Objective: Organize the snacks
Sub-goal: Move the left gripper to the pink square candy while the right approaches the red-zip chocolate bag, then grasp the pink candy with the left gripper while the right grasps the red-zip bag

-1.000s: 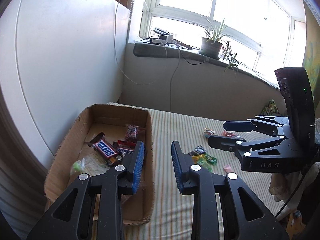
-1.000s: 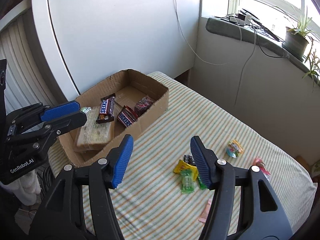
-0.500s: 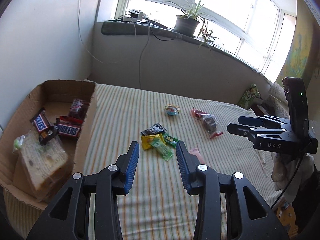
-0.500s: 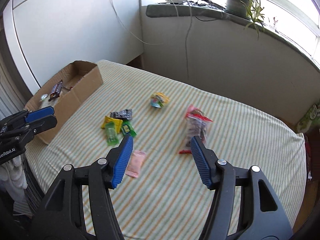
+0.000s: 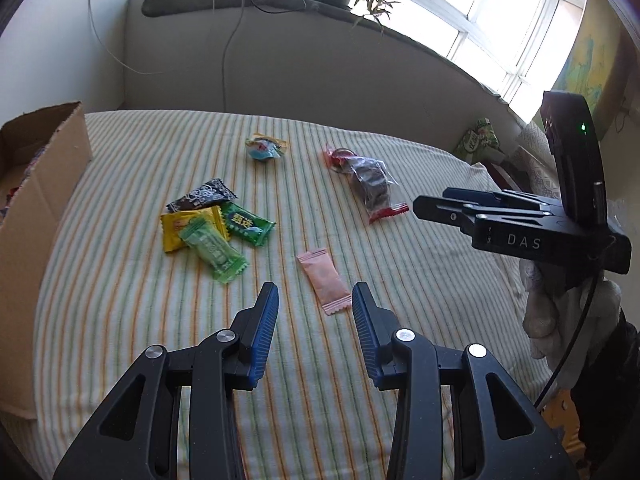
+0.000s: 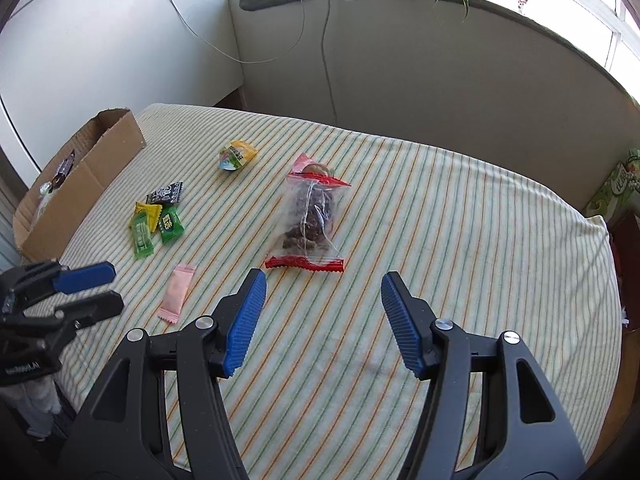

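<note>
We view a striped bench (image 5: 400,280) with a box (image 5: 36,216) at its left edge. A clear bag (image 6: 310,216) lies ahead of the right claw (image 6: 322,320), whose jaws stand wide and empty; a pink sachet (image 5: 324,280) lies just ahead of the left claw (image 5: 315,322), parted narrowly, empty. We should straddle each snack squarely before closing. A second ago both claws faced the box; now they face the loose snacks.
</note>
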### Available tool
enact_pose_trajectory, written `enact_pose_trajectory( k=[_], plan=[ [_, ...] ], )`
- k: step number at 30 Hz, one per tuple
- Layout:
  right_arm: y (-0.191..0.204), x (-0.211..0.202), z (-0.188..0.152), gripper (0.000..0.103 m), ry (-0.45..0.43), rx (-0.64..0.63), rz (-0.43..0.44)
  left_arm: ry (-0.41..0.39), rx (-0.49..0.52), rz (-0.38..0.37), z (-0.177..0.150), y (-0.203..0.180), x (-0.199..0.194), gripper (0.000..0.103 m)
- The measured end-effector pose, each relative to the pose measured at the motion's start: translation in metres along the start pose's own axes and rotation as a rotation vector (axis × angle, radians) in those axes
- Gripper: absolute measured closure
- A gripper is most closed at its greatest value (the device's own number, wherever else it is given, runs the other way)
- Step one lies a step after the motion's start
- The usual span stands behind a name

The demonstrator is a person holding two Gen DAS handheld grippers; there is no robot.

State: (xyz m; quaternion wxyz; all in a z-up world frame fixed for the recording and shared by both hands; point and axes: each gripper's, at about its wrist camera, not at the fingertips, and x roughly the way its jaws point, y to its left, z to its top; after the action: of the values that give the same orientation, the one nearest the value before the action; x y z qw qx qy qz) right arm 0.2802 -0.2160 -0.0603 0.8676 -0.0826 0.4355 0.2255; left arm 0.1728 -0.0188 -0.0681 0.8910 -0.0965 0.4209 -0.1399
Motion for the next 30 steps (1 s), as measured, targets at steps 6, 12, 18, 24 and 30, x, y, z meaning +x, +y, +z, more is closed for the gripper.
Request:
enact_pose_trajectory(
  k=[6, 12, 18, 24, 30],
  plan=[
    [0.001, 0.025, 0.019, 0.040, 0.021, 0.022, 0.052, 0.049, -0.005, 0.006, 0.002, -0.007, 0.021, 0.066],
    [0.006, 0.041, 0.029, 0.040, 0.037, 0.011, 0.064, 0.062, 0.056, 0.064, 0.006, -0.022, 0.032, 0.066],
    [0.019, 0.053, 0.036, 0.040, 0.058, -0.022, 0.048, 0.064, 0.154, 0.121, 0.006, -0.039, 0.044, 0.083],
    [0.021, 0.060, 0.035, 0.047, 0.086, -0.026, 0.037, 0.060, 0.185, 0.128, 0.003, -0.046, 0.044, 0.085],
    [0.016, 0.063, 0.034, 0.062, 0.103, -0.015, 0.046, 0.054, 0.182, 0.120, 0.003, -0.046, 0.041, 0.085]
  ],
)
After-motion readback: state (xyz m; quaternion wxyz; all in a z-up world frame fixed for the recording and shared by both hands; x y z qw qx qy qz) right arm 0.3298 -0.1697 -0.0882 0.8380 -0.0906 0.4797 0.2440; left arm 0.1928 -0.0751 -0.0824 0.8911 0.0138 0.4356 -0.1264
